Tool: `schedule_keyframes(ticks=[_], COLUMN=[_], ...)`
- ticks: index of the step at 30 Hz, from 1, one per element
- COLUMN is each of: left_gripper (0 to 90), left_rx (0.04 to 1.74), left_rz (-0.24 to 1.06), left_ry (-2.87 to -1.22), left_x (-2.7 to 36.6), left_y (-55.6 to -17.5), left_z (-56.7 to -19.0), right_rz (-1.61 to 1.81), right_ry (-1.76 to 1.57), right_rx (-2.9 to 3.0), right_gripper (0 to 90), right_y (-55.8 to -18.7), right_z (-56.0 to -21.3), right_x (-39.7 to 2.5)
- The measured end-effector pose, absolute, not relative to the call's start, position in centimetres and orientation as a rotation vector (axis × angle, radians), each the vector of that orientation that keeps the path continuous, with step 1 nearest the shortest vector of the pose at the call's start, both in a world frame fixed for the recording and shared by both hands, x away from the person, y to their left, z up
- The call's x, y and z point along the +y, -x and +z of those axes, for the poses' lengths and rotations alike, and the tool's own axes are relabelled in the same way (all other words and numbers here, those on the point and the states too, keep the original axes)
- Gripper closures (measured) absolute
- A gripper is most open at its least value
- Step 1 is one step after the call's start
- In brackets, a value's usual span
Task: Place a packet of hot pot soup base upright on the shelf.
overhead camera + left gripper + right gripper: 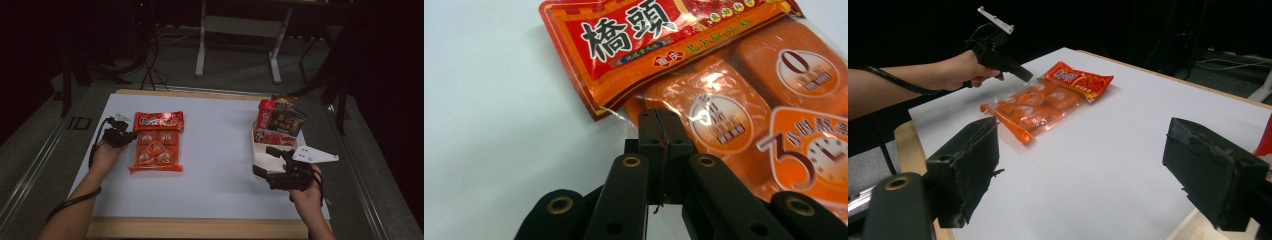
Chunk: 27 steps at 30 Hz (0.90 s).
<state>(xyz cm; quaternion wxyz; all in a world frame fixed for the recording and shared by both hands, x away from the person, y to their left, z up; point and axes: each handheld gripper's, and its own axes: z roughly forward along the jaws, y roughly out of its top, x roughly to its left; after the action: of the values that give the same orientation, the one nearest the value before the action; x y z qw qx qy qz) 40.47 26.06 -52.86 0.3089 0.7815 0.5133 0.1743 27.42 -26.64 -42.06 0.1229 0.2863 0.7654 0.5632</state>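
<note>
Left gripper (pixel 659 142) is pinching the orange snack pack (pixel 156 145) near the tabletop's (pixel 215 165) left edge.
Its jaws are seemingly clamping the pack's clear edge; right gripper (pixel 1088 175) is hovering, jaws spread.

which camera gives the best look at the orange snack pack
The left gripper view: the orange snack pack is close, its print legible. The high view shows it whole but small; the right gripper view shows it far off.
</note>
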Motion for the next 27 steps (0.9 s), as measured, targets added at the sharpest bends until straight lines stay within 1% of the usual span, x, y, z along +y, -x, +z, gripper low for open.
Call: schedule_keyframes(ticks=[3,5,7,14,27], left_gripper=[89.9,89.9,89.9,89.9,90.0], left_rx=[1.361,1.359,1.353,1.331,1.206], left_rz=[0.461,0.442,0.473,0.447,0.365], left_ry=[-2.093,-2.071,-2.086,-2.099,-2.159], left_x=[25.6,25.4,25.1,24.8,20.8], left_y=[-41.1,-41.2,-41.1,-41.1,-41.7], left_z=[-53.3,-53.6,-53.6,-53.3,-53.0], right_rz=[1.641,1.645,1.635,1.65,1.636], right_ry=[-0.837,-0.837,-0.834,-0.832,-0.826], right_rx=[2.235,2.238,2.239,2.223,2.232], right_gripper=[14.9,16.0,16.0,15.9,15.9], right_y=[-27.4,-27.4,-27.3,-27.3,-27.3], right_z=[-42.0,-42.0,-42.1,-41.9,-42.1], right_x=[-26.6,-26.6,-26.6,-26.6,-26.7])
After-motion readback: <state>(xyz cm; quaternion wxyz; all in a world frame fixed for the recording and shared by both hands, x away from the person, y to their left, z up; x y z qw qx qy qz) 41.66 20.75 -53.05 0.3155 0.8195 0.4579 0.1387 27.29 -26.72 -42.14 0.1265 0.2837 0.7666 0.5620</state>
